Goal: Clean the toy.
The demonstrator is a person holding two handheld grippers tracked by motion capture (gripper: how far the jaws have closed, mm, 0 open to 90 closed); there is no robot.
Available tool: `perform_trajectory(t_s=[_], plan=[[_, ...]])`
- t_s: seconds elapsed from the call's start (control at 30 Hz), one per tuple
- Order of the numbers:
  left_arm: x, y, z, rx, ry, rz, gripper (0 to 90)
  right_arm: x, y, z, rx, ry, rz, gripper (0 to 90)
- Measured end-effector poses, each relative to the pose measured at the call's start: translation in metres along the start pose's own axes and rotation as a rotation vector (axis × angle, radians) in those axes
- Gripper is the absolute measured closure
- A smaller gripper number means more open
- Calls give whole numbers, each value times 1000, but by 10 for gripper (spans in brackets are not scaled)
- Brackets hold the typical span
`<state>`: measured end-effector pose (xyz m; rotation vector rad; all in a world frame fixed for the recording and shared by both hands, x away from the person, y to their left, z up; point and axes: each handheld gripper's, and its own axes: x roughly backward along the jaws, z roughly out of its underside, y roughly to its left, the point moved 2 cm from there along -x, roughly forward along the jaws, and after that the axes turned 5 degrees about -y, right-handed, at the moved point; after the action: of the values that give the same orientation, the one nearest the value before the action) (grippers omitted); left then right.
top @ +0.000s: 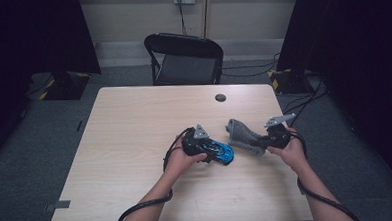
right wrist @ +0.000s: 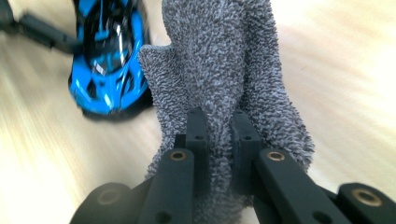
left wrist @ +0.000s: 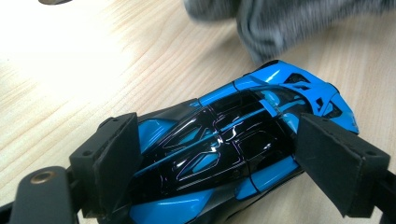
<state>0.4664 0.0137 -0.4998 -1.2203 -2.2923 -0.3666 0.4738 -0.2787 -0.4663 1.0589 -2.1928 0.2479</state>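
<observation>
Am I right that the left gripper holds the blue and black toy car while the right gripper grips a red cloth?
Not quite: the cloth is a grey terry cloth, as the right gripper view shows. The right gripper grips it; the left gripper holds the blue and black toy car.

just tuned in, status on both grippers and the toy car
Left gripper jaws straddle the blue toy car, contact unclear. Right gripper shut on grey cloth, beside the car. Nothing between them on the table.

Two black handheld grippers, left gripper (top: 213,151) and right gripper (top: 262,143), each carry a grey three-cornered plate and a trailing black cable. Brass-coloured screws stud their black jaws, faced with dark foam pads. Forearms are bare.
</observation>
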Motion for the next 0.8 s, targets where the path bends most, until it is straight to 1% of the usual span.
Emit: perform_trajectory(t_s=[0.07,0.13,0.23,0.27,0.33,0.4,0.57,0.6,0.8], plan=[[0,0,0,0,0,0,143,3,-4,-6,-9,-23,22,810],[0,0,0,1,-1,-1,143,2,-8,-13,-35,-50,25,809],[0,0,0,0,-1,-1,143,-5,-10,-23,-53,-70,46,810],[0,0,0,0,-2,-1,143,-9,-10,-27,-53,-81,44,809],[0,0,0,-1,-3,-1,143,-18,-10,-35,-54,-76,49,810],[0,0,0,0,-2,0,143,-29,-7,-43,-44,-67,47,810],[0,0,1,1,-5,2,143,-57,0,-60,-23,-51,31,809],[0,0,1,1,-5,3,143,-63,2,-62,-17,-43,32,809],[0,0,1,0,-11,4,143,-88,9,-72,-20,-37,21,809]])
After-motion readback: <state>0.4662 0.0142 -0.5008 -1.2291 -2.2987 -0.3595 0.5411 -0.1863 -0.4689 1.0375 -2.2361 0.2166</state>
